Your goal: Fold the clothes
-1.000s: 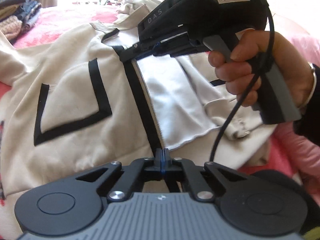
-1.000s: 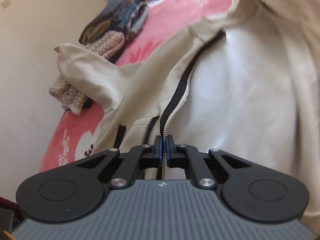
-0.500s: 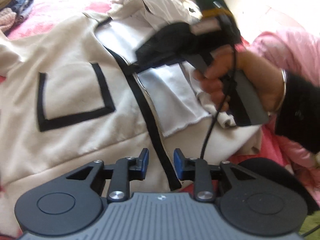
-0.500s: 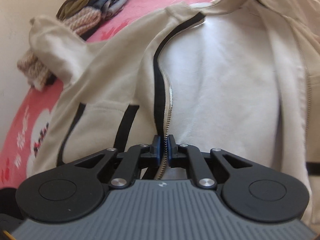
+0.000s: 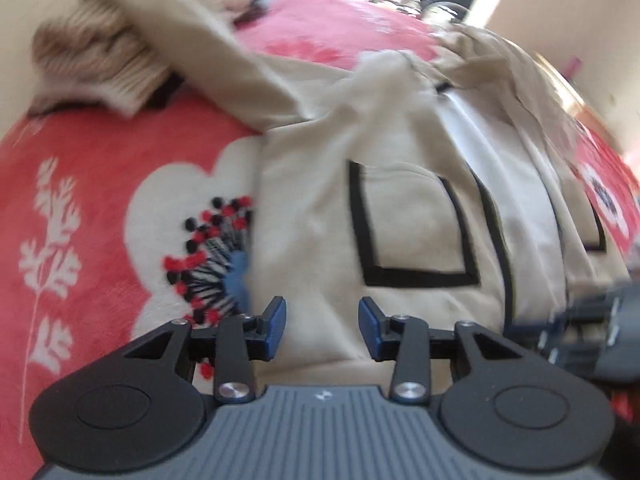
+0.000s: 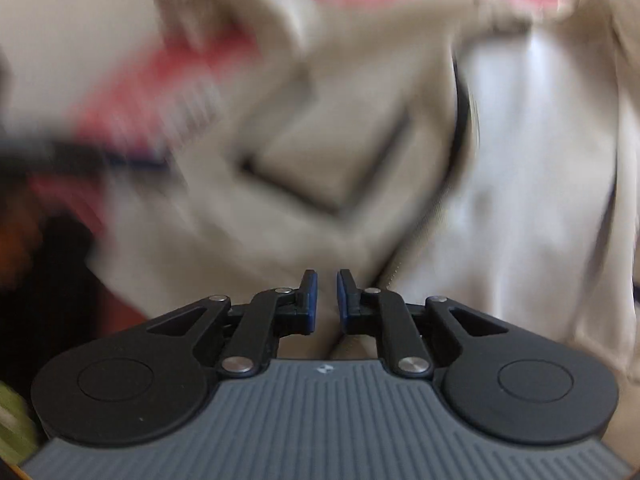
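A cream zip-up jacket (image 5: 320, 208) with black-outlined pockets lies spread on a red blanket. Its black-trimmed front edge (image 5: 496, 232) runs down the right half of the left wrist view. My left gripper (image 5: 322, 322) hovers open over the jacket's lower hem, left of the pocket (image 5: 408, 224), with nothing between its fingers. The right wrist view is heavily blurred. There my right gripper (image 6: 324, 300) is slightly open above the jacket (image 6: 532, 184), just left of the zipper edge (image 6: 460, 120), holding nothing. The right gripper also appears as a dark blurred shape (image 5: 592, 328) in the left wrist view.
The red floral blanket (image 5: 100, 208) covers the bed to the left of the jacket. A knitted beige garment (image 5: 96, 60) and other folded clothes lie at the far left. A wall (image 5: 560, 20) stands at the back right.
Both grippers have let go of the jacket's zipper edge: the left opened wide and swung left toward the hem and pocket, the right opened a little and is moving fast.
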### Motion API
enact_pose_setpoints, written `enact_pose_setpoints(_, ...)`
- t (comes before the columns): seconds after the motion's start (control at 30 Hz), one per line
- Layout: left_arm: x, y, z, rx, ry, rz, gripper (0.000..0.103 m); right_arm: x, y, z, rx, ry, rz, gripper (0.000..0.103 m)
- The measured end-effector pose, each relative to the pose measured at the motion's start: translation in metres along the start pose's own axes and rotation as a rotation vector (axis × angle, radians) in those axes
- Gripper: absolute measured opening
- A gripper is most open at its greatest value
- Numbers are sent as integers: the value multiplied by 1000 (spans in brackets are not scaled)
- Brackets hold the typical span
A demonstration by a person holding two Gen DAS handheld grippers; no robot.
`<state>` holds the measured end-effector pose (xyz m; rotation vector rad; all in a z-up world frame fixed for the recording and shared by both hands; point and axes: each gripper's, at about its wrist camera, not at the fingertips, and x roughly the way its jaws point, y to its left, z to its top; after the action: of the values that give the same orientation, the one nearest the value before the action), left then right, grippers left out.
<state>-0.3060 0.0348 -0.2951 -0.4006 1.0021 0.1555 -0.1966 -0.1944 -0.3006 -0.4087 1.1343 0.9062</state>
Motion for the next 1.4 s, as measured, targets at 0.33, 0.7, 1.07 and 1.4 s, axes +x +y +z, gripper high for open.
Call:
enact_pose_setpoints(0.33,30,31,75,-102,-130,90,43,-42,-56,61,268,-213,6,29)
enact_pose_setpoints(0.7,99,44,112,-227,-209,129,48,33,-203,145,853,-406,128,41)
enact_pose_setpoints(1.07,51,-1,104,17,-428,95,47,73,-266,175,868,-493,258,58)
enact_pose_setpoints(1.4,132,-84,147,168,-255,-224,41,70,-278,185,713,-529,313,15)
